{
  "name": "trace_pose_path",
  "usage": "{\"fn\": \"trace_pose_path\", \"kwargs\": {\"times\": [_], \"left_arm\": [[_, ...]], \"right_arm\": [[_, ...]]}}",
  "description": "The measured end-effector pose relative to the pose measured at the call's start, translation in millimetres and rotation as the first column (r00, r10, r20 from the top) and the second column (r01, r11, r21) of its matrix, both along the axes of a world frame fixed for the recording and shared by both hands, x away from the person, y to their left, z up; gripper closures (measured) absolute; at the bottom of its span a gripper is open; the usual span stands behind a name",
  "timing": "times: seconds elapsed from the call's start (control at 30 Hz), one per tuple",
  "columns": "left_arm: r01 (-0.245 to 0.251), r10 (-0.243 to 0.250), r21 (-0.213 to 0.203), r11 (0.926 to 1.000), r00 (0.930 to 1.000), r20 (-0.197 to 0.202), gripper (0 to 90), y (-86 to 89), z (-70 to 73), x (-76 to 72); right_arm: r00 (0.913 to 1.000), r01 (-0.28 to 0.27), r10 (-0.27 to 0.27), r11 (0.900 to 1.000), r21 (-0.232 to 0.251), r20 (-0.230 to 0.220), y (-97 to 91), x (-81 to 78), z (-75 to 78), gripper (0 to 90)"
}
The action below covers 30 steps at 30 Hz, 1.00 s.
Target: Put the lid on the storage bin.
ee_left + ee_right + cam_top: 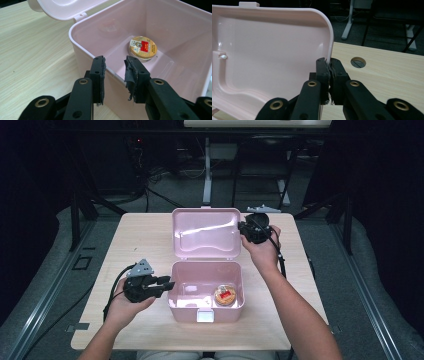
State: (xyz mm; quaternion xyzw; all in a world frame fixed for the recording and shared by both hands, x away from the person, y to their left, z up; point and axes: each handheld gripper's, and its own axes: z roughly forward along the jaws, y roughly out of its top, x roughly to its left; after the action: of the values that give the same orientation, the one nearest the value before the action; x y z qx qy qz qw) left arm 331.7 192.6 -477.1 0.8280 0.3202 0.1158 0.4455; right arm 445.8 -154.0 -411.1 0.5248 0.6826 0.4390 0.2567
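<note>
Pale pink plastic catches the eye first: a rectangular pink plastic box [206,292] sits near the front edge of the light wooden table [130,240], a white latch tab on its near wall. Inside it, toward the right near corner, lies a small round gold tin with a red label [225,295], flat on the box floor.

At the box's left wall the left gripper [167,283] is held level in the person's left hand [122,307]. Its jaws straddle the rim of that wall, one pad outside and one inside, with a visible gap between the pads and the plastic, so they stand open around the rim rather than pinching it.

Farther back, the box's hinged pink lid [205,234] stands upright, its glossy inner face turned toward the person. At the lid's right edge the right gripper [243,228], in the person's right hand [262,247], has its jaws closed on the lid's rim, the pads pressed together over the thin edge.

Beyond the table's far edge, a white desk leg [207,170] and dark cables [150,175] stand on the floor.
</note>
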Motion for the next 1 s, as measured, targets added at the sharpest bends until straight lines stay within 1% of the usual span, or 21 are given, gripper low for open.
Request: {"fn": "trace_pose_path", "kwargs": {"times": [0.17,0.3,0.47,0.6,0.67,0.8,1.0], "left_arm": [[0.000,0.000,0.001,1.0000,1.0000,0.000,68.6,-0.1,0.1,0.0],[-0.001,0.001,0.002,1.0000,1.0000,0.001,68.6,-0.1,0.1,-0.1],[-0.002,0.002,0.001,1.0000,1.0000,0.000,68.6,-0.1,0.1,-0.2],[-0.002,0.002,0.004,1.0000,1.0000,0.001,68.6,-0.2,0.3,-0.2],[-0.003,0.003,0.003,1.0000,1.0000,0.000,68.6,-0.2,0.2,-0.3],[-0.003,0.003,0.004,1.0000,1.0000,0.001,68.6,-0.2,0.3,-0.2],[-0.004,0.004,0.006,1.0000,1.0000,0.002,68.8,-0.3,0.3,-0.3]], "right_arm": [[0.9997,-0.009,0.009,0.9999,0.011,0.023,-1.5,-8.1,3.0,86.9],[0.9990,-0.020,0.020,0.9998,0.001,0.041,-2.6,-14.7,5.0,86.9],[0.9967,-0.031,0.031,0.9995,-0.009,0.075,-2.8,-24.0,7.0,86.9],[0.9951,-0.037,0.037,0.9993,-0.002,0.091,-4.1,-32.3,7.9,87.2],[0.9937,-0.039,0.038,0.9993,0.002,0.105,-4.3,-36.4,8.0,87.3],[0.9907,-0.045,0.046,0.9990,-0.009,0.128,-4.6,-45.7,8.8,87.3],[0.9861,-0.051,0.050,0.9987,0.002,0.158,-6.8,-59.4,7.5,87.3]]}}
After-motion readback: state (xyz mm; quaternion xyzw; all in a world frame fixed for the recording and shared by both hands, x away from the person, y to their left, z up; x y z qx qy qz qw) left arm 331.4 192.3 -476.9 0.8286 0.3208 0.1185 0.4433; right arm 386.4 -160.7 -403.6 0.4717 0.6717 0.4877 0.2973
